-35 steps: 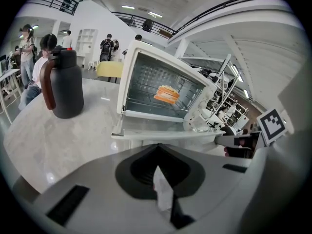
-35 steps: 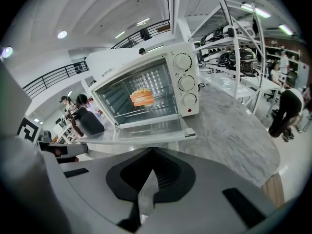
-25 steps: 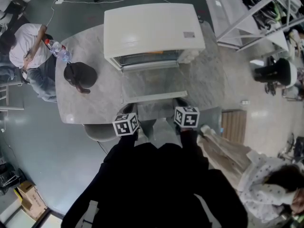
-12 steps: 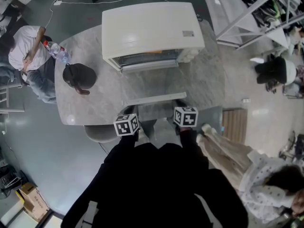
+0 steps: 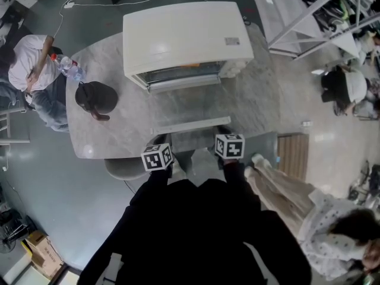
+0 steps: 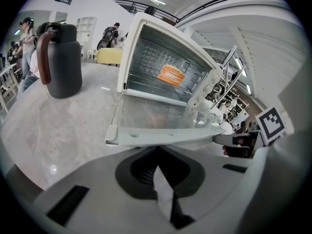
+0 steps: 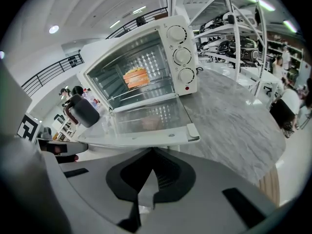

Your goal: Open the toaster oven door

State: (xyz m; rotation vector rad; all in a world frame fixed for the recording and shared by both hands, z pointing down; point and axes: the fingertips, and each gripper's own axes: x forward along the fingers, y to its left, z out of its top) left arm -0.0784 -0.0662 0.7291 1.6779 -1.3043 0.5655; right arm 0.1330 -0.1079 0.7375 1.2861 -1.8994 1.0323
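Nearest me, the left gripper [image 5: 158,150] and right gripper [image 5: 227,140] both have their jaws closed on nothing, just short of the front rail of the toaster oven door [image 5: 187,108], which lies folded down flat over the marble table [image 5: 261,100], fully open. Behind it the toaster oven [image 5: 184,37] shows an orange bun [image 6: 170,75] on its rack. I'd worry that a gripper leaning on the lowered door could tip the light oven forward, or that a nudge from beneath could swing it shut.

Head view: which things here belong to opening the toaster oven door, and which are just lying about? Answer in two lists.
Job: toaster oven; its door, down flat; left gripper; right gripper.
Lying about: dark jug; water bottle; orange food inside the oven.
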